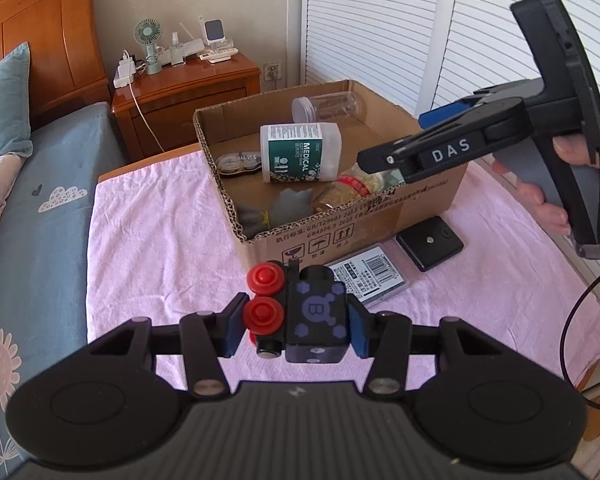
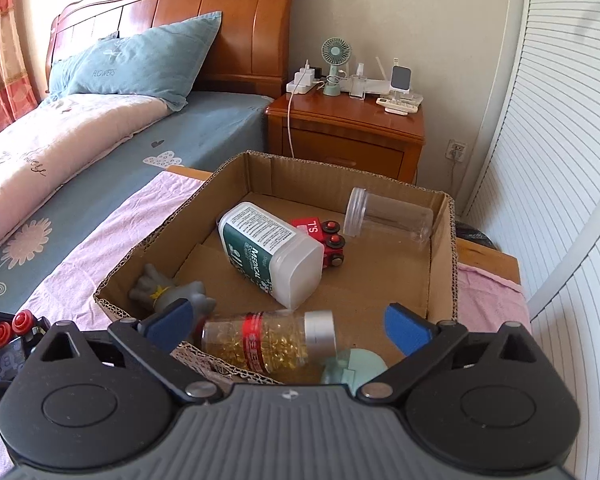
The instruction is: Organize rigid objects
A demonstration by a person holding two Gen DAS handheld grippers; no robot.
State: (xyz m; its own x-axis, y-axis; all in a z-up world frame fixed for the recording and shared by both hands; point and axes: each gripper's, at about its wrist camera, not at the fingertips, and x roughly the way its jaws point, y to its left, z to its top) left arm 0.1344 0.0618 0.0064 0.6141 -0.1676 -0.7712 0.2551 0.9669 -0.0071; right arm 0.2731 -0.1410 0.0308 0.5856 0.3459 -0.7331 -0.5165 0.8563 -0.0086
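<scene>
Left gripper (image 1: 296, 326) pinches the black toy block with red wheels (image 1: 296, 316), lifted above the pink cloth (image 1: 160, 220). The cardboard box (image 1: 340, 232) lies straight ahead of it and just beyond; block's long axis runs fore-aft, toward the box's near wall. Right gripper (image 2: 290, 326) hangs spread and empty over the box's near edge, above the amber capsule bottle (image 2: 268, 340). My left is the loaded hand, so I judge the drop goes forward over that wall, into the free floor left of the medical bottle (image 1: 298, 152).
</scene>
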